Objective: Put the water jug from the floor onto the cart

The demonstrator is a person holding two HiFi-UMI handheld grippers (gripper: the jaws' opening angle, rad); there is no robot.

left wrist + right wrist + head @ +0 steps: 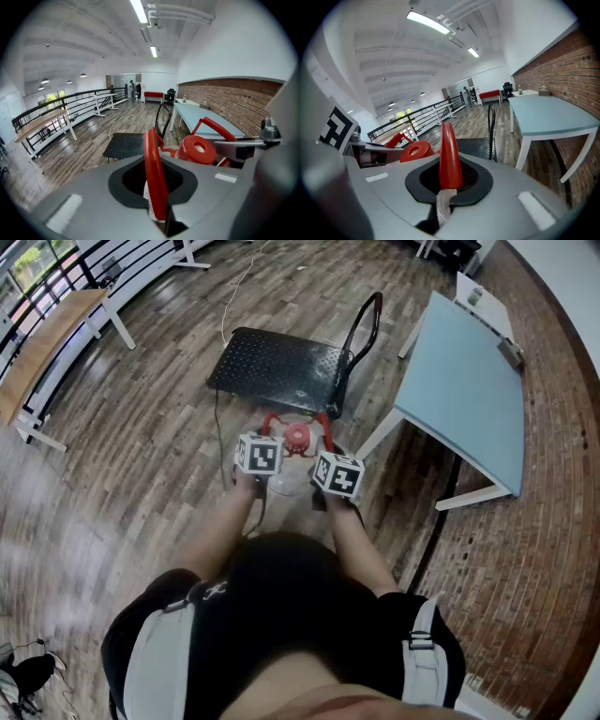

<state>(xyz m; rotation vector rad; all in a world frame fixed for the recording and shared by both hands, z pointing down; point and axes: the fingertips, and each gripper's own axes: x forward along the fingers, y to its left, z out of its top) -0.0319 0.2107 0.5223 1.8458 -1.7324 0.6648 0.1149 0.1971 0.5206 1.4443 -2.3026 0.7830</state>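
1. Wood-plank floor (pixel 141 427) runs across a long room, with a brick wall (pixel 539 568) on the right and a dark railing (pixel 56 277) along the far left.
2. A pale blue counter (pixel 469 399) on white legs stands by the brick wall, just right of the cart.
3. The person (pixel 281 615), in a dark top, leans forward with both arms stretched towards the cart.
4. The cart (pixel 277 371) is a black, dimpled platform with an upright black push handle (pixel 367 329) at its right end. Its deck is bare.
5. The water jug (pixel 289 482) is between the person and the near edge of the cart, not on the deck. Its red cap (pixel 296 436) faces up. Whether its base rests on the floor cannot be told.
6. The left gripper (pixel 156 197) has its fingers closed almost fully on a loop of the jug's red carrying handle (pixel 152 159), which stands edge-on between them.
7. The right gripper (pixel 447 187) clamps the handle's other loop in the same way, its fingers pressed together on the red strap (pixel 449 154).
8. The two grippers sit close on either side of the cap, both angled downward.
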